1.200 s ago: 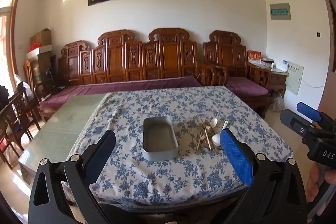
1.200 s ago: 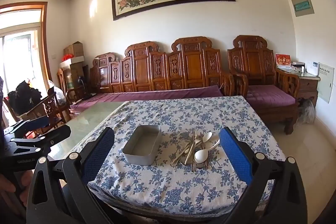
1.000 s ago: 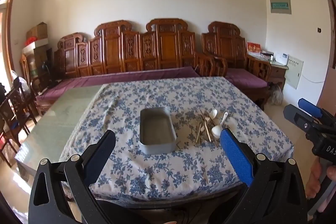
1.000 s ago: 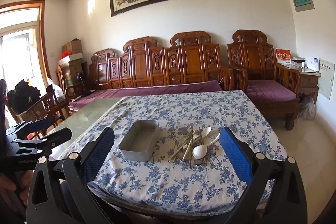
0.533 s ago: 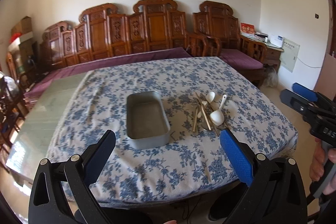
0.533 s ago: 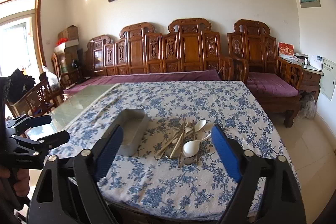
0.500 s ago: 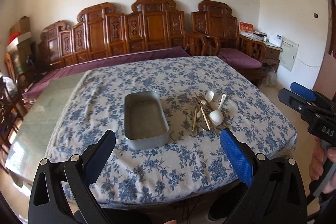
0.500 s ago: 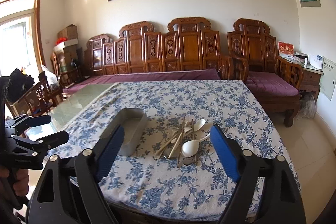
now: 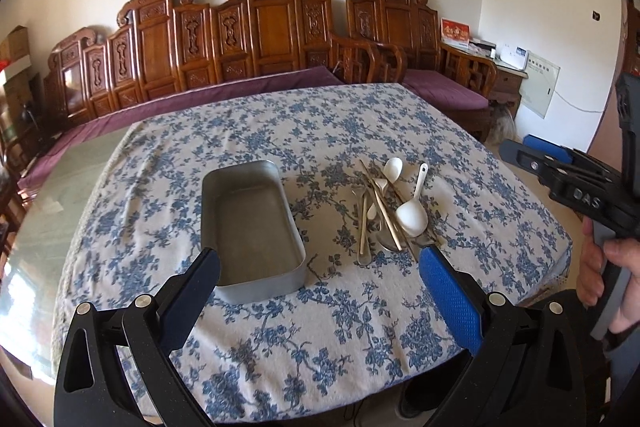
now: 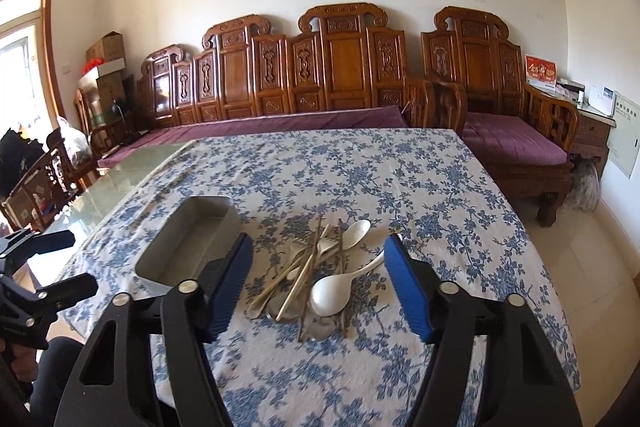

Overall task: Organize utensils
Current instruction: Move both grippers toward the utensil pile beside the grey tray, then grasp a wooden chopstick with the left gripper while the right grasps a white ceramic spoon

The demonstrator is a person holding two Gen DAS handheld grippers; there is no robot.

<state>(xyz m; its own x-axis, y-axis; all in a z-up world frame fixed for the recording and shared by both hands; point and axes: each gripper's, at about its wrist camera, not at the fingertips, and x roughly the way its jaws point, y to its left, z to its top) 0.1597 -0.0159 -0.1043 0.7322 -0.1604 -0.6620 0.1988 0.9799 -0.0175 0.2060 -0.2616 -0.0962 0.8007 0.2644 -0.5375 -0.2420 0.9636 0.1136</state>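
Note:
An empty grey metal tray lies on the flowered tablecloth. To its right is a pile of utensils: white spoons, chopsticks and metal spoons. My left gripper hovers open over the near table edge, in front of the tray, with nothing held. In the right wrist view the tray is at the left and the utensil pile is straight ahead. My right gripper hangs above the pile with its jaws closing, and nothing is pressed between the pads. A large white spoon tops the pile.
The blue-flowered cloth covers most of the table; bare glass shows at the left. A carved wooden bench with purple cushions stands behind the table, an armchair at the right, and dark chairs at the left.
Both grippers have come forward and down toward the table, so tray and utensils look larger. The right gripper's jaws have narrowed. The left jaws keep their width.

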